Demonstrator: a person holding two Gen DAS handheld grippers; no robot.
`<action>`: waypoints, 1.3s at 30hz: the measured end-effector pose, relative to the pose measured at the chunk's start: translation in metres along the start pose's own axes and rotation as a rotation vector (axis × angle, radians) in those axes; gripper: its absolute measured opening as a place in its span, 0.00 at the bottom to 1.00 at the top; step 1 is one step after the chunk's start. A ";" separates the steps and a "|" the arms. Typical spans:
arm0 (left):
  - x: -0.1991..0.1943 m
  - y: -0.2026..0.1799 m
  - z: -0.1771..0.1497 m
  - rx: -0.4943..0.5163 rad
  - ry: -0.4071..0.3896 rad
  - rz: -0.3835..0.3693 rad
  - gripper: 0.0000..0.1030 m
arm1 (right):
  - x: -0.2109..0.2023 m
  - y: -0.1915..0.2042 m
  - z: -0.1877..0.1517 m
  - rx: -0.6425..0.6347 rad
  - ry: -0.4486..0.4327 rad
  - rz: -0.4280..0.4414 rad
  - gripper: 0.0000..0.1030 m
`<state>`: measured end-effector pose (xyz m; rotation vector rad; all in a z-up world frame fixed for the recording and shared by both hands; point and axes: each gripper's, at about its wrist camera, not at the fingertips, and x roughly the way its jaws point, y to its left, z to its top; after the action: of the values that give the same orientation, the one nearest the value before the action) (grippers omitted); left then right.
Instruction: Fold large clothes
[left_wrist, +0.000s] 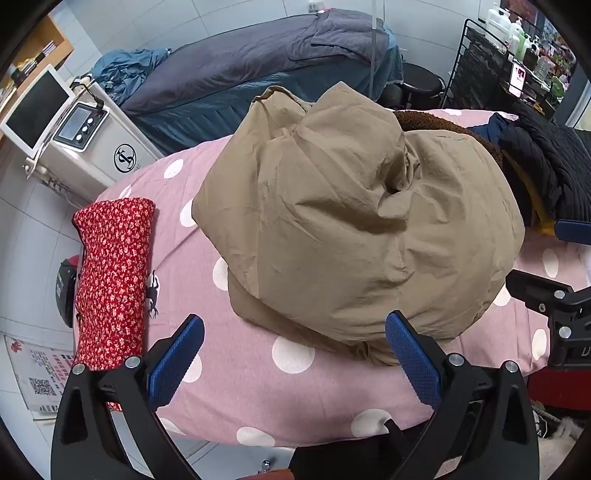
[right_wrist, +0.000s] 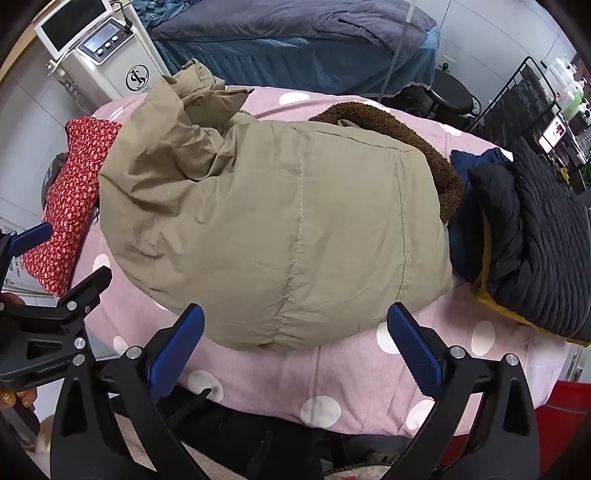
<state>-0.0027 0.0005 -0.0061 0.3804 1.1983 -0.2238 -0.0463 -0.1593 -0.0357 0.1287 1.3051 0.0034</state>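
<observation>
Tan padded jacket (left_wrist: 351, 221) lies bundled mid-bed on the pink polka-dot cover (left_wrist: 258, 387). Red floral cloth (left_wrist: 114, 280) to its left, dark knit pile (right_wrist: 543, 236) to its right. Left gripper (left_wrist: 295, 365) and right gripper (right_wrist: 295, 362) hover at near edge, jaws released, touching nothing.

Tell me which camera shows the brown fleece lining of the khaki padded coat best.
The right wrist view: the brown fleece lining runs as a long curved band along the khaki padded coat's far edge. The left wrist view shows only a small strip behind the coat's bulk.
</observation>
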 end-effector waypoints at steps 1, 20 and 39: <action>0.000 0.001 0.000 -0.001 0.002 0.000 0.94 | 0.000 0.000 0.000 0.000 0.000 0.000 0.95; 0.005 0.003 0.000 -0.006 0.014 0.003 0.94 | 0.007 -0.003 -0.001 -0.002 0.015 -0.007 0.95; 0.005 0.010 0.003 -0.015 0.020 0.006 0.94 | 0.010 -0.001 0.000 -0.013 0.025 -0.009 0.95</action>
<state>0.0048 0.0085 -0.0082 0.3739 1.2182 -0.2062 -0.0439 -0.1595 -0.0459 0.1122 1.3308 0.0057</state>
